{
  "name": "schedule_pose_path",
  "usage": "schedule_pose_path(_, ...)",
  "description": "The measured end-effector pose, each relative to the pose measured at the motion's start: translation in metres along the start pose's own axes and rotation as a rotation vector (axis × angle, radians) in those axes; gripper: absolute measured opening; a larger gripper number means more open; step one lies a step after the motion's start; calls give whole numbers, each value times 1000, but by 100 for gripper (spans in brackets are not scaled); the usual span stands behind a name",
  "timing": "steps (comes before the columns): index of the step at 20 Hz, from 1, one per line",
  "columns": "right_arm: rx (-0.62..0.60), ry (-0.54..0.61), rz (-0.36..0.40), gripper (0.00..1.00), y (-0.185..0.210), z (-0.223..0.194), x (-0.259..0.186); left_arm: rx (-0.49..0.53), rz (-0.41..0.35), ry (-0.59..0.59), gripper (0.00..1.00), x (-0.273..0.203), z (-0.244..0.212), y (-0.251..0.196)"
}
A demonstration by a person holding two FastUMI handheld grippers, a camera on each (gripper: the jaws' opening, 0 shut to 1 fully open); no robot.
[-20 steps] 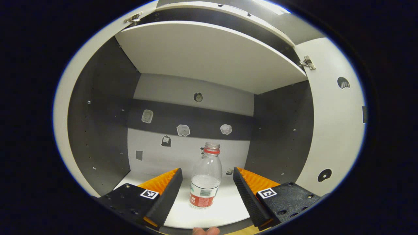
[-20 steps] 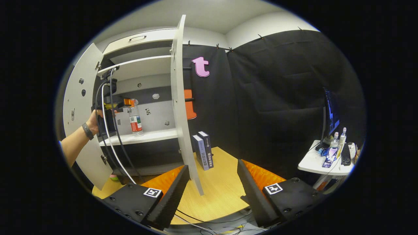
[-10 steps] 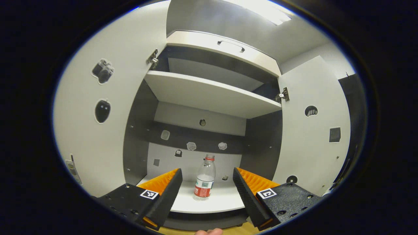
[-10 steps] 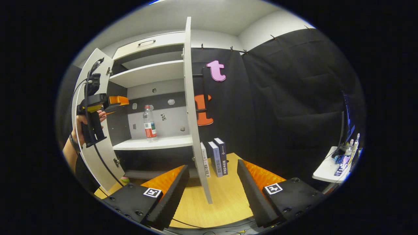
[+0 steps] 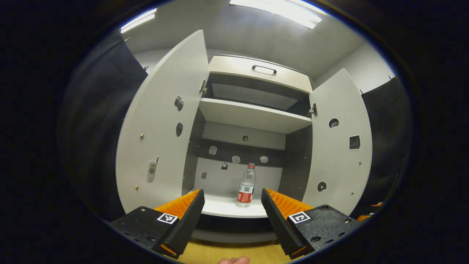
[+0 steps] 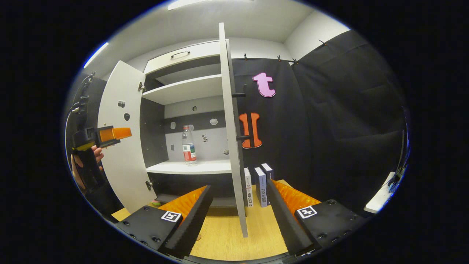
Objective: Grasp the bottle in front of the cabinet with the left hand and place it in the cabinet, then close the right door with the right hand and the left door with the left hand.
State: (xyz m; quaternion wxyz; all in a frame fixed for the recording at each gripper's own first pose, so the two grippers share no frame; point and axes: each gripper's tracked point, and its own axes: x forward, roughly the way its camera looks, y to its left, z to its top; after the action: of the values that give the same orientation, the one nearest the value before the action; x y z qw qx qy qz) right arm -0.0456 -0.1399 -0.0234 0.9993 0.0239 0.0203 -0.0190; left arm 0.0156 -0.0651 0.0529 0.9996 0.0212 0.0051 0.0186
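Note:
A clear plastic bottle (image 5: 246,185) with a red cap and red label stands upright on the cabinet's lower shelf (image 5: 227,209); it is also in the right gripper view (image 6: 188,145). My left gripper (image 5: 231,207) hangs open in front of the cabinet, well back from the bottle, nothing between its fingers; it appears far left in the right gripper view (image 6: 110,134), held by a hand. Both doors stand open: the left door (image 5: 161,139) and the right door (image 5: 339,146). My right gripper (image 6: 238,209) is open, with the right door's edge (image 6: 234,146) in line between its fingers, farther off.
An upper shelf (image 5: 253,115) and a drawer with a handle (image 5: 263,69) sit above. Several books (image 6: 258,181) stand on the wooden table (image 6: 227,238) just right of the right door. Black cloth covers the wall behind.
My left gripper has pulled back out of the cabinet, leaving the bottle standing on the shelf. The right gripper has shifted so the right door's edge sits nearer the middle of its view.

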Motion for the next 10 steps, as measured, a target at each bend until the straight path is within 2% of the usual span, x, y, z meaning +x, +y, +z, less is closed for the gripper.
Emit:
schedule_pose_path(5,10,21,52,98,11,-7,-7,-53,75,10,95,-43,-29,27)
schedule_pose_path(8,6,33,45,98,11,-12,-11,-27,136,27,95,-64,-47,41)
schedule_pose_path(10,21,32,39,98,11,-14,-11,-35,143,63,95,-73,-64,40)
